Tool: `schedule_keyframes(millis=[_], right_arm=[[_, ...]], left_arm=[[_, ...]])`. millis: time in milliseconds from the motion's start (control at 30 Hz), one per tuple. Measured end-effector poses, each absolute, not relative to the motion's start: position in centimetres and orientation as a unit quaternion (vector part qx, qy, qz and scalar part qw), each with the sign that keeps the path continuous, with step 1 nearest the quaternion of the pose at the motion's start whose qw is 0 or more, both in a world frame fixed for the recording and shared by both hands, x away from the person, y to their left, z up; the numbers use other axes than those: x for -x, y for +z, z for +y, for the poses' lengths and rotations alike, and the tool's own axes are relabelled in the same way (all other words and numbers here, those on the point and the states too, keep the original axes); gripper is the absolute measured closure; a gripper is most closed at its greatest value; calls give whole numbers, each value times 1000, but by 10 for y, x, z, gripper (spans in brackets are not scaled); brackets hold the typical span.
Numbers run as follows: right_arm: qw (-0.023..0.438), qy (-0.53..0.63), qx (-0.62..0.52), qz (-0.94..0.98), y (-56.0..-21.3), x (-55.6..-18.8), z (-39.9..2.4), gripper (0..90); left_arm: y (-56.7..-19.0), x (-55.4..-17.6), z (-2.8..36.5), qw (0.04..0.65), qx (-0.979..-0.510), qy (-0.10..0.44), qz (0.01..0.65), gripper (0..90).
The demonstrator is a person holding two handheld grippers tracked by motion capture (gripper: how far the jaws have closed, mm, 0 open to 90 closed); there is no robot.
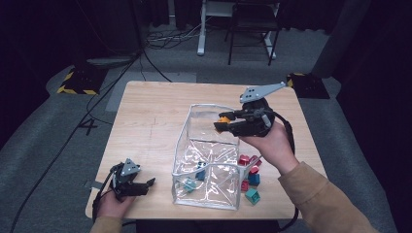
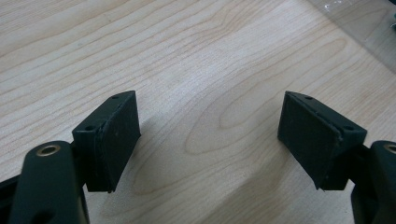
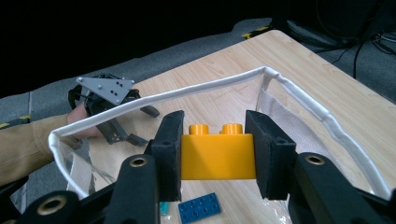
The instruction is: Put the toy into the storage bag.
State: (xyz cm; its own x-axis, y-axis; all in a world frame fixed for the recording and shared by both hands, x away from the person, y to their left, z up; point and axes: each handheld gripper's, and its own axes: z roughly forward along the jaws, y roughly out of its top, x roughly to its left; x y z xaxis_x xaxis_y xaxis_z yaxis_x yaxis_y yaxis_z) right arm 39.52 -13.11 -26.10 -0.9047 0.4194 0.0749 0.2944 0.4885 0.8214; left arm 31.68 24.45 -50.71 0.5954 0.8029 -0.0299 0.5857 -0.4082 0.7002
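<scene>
The right gripper (image 3: 218,154) pinched a yellow brick (image 3: 217,156), glossy, with two round studs on top, above the far right rim of the clear bag (image 1: 180,145). The left gripper (image 2: 210,140) stood spread over bare table (image 2: 196,56) at the near left. No writing was legible.

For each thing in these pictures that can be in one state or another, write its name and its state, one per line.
Right hand-held gripper: shut on the yellow brick, above the bag's open top.
Yellow brick: clamped, studs up, off the table.
Left hand-held gripper: open, nothing between its jaws.
Clear bag: open, a few bricks inside.
Loose bricks: red and teal, on the table outside the bag.
</scene>
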Motion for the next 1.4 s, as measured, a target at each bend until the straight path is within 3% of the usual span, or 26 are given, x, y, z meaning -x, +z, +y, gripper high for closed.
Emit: schedule_keyframes(millis=[600, 1400], right_arm=[[54, 397, -209, 892, -285, -410, -93, 589], [14, 290, -206, 935, -319, -414, -72, 587]], left_arm=[[-507, -317, 244, 344, -825, 157, 421, 209], [-507, -317, 245, 343, -826, 157, 419, 205]])
